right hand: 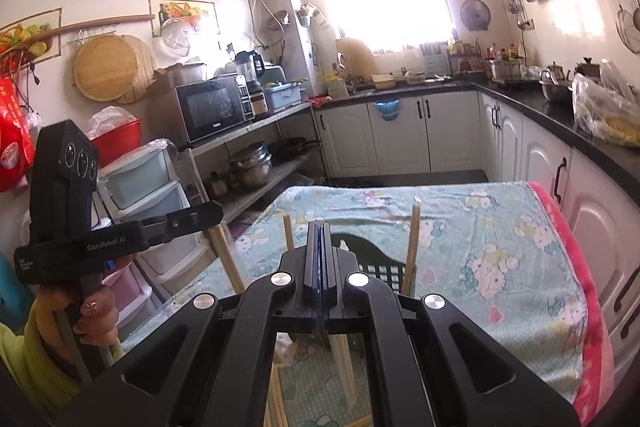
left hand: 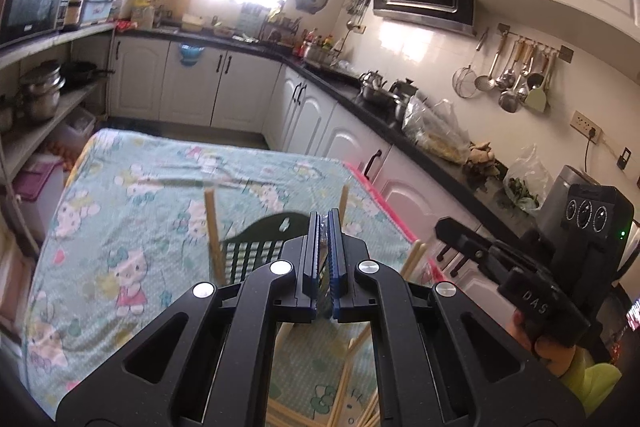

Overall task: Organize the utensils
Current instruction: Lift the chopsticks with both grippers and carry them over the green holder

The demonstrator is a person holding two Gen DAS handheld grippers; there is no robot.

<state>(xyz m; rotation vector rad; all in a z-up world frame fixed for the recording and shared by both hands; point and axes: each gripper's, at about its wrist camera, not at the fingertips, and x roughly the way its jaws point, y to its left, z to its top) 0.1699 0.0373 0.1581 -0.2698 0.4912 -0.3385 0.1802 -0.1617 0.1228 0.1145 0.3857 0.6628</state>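
Note:
My left gripper (left hand: 324, 213) is shut, its blue pads pressed together, and I see nothing clamped between them. My right gripper (right hand: 319, 225) is shut too, with nothing visible in it. Just past both sets of fingertips a dark green slotted basket (left hand: 256, 251) (right hand: 380, 271) lies on the table. Several wooden chopsticks (left hand: 212, 227) (right hand: 412, 247) stick up around the fingers, their lower ends hidden under the gripper bodies. Each view shows the other gripper at its side: the right gripper (left hand: 440, 225) and the left gripper (right hand: 218, 213), both held in a hand.
The table carries a light green cartoon-cat cloth (left hand: 140, 187) (right hand: 500, 227) with a pink edge on the right. A black counter (left hand: 400, 131) with kettles and plastic bags runs along the right. A shelf (right hand: 256, 125) with a microwave and pots stands on the left.

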